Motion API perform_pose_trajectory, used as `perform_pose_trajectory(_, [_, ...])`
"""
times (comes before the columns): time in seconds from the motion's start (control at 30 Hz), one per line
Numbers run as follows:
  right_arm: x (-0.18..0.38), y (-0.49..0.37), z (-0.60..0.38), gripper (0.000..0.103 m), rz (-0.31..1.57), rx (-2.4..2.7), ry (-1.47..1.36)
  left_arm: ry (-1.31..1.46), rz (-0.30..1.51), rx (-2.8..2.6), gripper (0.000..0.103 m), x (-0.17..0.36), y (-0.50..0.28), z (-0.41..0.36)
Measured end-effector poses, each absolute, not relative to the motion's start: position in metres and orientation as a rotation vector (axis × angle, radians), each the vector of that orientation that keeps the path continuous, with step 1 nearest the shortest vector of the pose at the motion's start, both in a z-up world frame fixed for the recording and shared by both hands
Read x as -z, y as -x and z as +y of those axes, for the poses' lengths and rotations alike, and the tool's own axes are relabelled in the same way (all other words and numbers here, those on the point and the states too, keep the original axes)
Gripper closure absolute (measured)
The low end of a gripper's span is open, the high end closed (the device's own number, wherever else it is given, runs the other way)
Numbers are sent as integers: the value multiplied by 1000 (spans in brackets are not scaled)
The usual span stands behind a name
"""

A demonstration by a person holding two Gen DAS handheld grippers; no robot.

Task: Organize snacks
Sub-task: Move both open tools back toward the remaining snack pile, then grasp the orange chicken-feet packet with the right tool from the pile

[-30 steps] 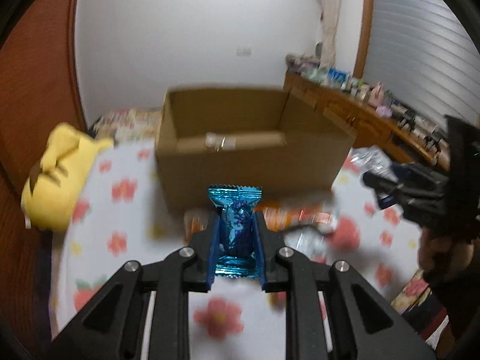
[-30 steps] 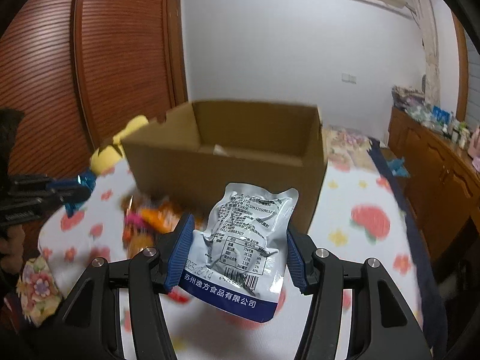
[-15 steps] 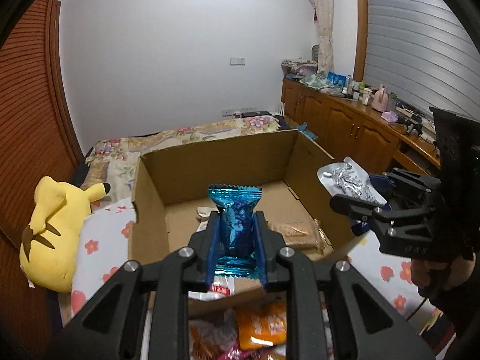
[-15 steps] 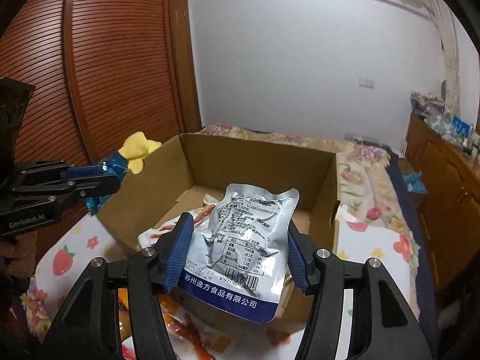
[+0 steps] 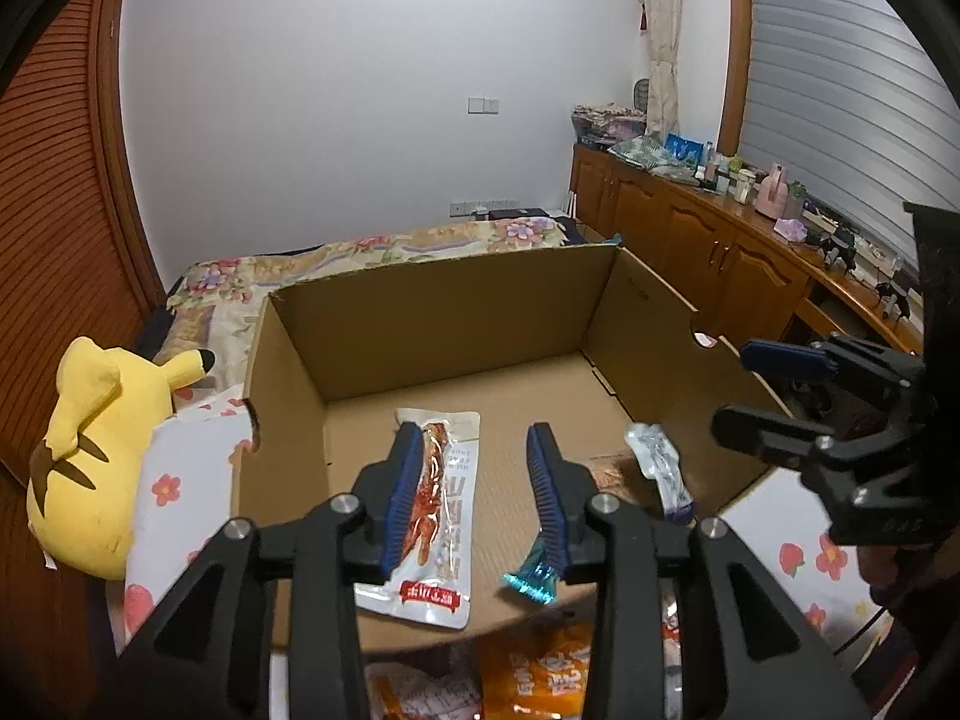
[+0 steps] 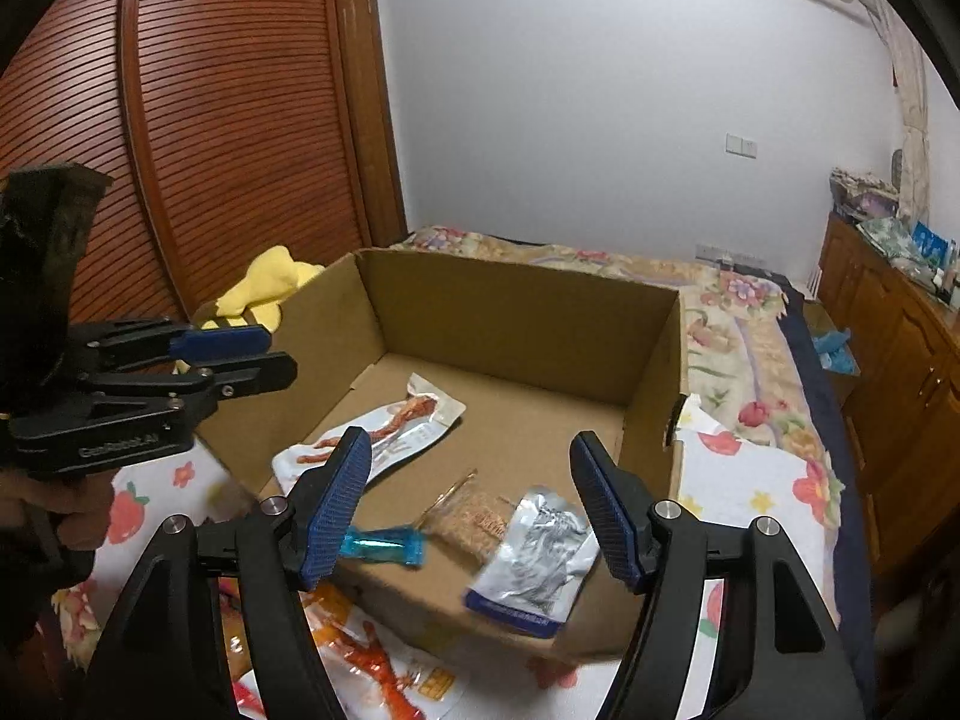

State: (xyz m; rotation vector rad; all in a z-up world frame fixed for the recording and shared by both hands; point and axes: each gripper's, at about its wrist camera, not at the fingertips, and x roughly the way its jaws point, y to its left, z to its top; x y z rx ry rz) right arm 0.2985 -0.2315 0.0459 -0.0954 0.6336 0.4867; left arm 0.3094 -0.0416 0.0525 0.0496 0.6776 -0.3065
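Snacks released: both hand-held grippers (image 5: 474, 450) (image 6: 474, 480) just opened, empty.

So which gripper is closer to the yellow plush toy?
Left. The left gripper is over the cardboard box on the side where the yellow plush toy lies; the right gripper is over the box's far side from it.

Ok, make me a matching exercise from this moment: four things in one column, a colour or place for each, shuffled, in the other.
Things:
1. small candy
2. silver pouch
3. plush toy
4. long snack pack

Descriptions:
A. yellow, left of the cardboard box
B. shiny blue wrapper
C. lying flat on the box floor, red food pictured on it
D. dark blue band along one end

Pairs: 1-B, 2-D, 3-A, 4-C
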Motion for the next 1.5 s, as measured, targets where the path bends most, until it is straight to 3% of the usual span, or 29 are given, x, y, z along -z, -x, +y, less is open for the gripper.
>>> perform_pose_trajectory(0.4, [-74,-213,-235,32,583,-470,112,-60,622,306,64,-69,-223,-24])
perform_pose_trajectory(0.77, [-37,-162,-234,30,655,-475,30,-43,670,302,63,-34,-165,-7])
perform_pose_trajectory(1.07, [18,-168,-204,31,729,-485,63,-2,778,305,63,23,-165,-12])
perform_pose_trajectory(1.5, [53,-222,-168,31,816,-536,208,18,788,323,63,49,-159,-22])
